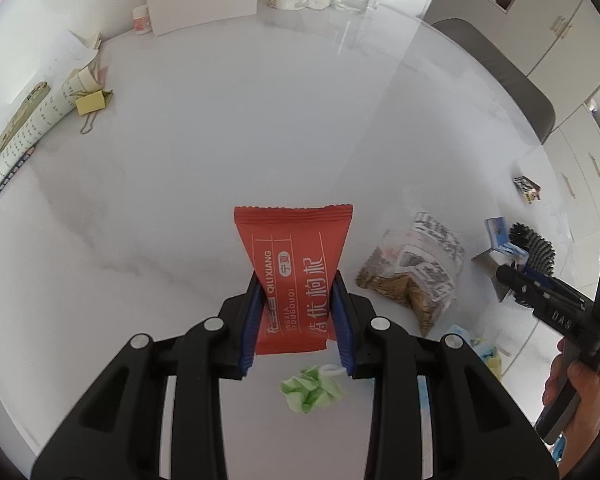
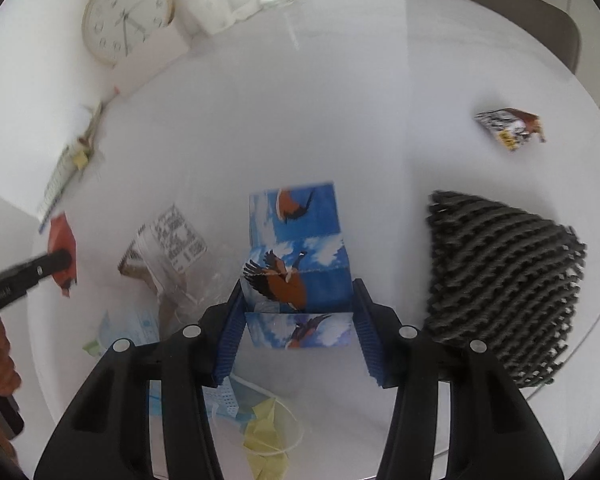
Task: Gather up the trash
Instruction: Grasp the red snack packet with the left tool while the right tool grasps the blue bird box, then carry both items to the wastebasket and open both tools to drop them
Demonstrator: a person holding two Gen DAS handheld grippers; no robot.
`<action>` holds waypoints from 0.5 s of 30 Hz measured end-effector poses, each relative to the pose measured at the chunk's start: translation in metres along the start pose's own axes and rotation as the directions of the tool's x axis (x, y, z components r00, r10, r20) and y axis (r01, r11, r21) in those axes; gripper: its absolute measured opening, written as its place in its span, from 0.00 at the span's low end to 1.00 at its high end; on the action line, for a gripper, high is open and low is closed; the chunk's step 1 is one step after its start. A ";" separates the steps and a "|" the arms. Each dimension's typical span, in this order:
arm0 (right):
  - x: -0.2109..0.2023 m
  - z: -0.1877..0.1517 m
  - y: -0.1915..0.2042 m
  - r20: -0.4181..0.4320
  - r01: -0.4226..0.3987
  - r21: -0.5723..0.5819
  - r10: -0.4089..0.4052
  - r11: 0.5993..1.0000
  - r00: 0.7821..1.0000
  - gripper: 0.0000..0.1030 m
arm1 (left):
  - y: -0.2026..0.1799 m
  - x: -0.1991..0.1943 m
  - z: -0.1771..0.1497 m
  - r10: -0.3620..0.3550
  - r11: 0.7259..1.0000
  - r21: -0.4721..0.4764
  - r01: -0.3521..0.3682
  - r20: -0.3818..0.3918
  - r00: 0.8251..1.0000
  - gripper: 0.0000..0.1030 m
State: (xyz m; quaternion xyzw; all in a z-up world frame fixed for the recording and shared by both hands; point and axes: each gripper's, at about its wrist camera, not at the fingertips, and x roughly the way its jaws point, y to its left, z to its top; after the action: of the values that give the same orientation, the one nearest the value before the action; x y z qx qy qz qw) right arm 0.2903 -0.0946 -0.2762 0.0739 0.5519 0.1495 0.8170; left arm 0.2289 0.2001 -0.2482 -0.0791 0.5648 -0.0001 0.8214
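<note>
The left gripper [image 1: 296, 312] is clamped on a red snack packet [image 1: 294, 276] held above the white table [image 1: 260, 120]. The right gripper [image 2: 298, 332] is clamped on a blue bird-printed carton [image 2: 300, 264]. Open tabletop extends far of both. Near the left gripper lie a green crumpled paper [image 1: 311, 388] and a clear bag of brown bits [image 1: 411, 276]. A dark mesh basket [image 2: 503, 280] stands just right of the right gripper, at the table's right edge. A small wrapper [image 2: 509, 126] lies far right.
</note>
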 end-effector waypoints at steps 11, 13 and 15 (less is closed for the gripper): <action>-0.100 -0.046 -0.029 0.123 -0.021 0.064 0.013 0.998 0.992 0.50 | -0.063 -0.059 -0.025 -0.097 0.985 0.147 0.092 0.021 0.995 0.31; -0.126 -0.068 -0.036 0.136 -0.007 0.067 -0.003 0.998 0.991 0.50 | -0.086 -0.071 -0.039 -0.119 0.971 0.210 0.113 0.017 0.993 0.31; -0.150 -0.093 -0.043 0.150 0.009 0.086 -0.022 0.996 0.988 0.50 | -0.113 -0.083 -0.058 -0.145 0.950 0.280 0.137 0.007 0.989 0.31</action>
State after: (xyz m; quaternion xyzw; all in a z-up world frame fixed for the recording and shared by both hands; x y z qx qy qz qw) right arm 0.1596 -0.1879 -0.1916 0.1154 0.4949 0.1136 0.8537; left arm 0.1547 0.0885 -0.1764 -0.0027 0.5406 -0.1372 0.8300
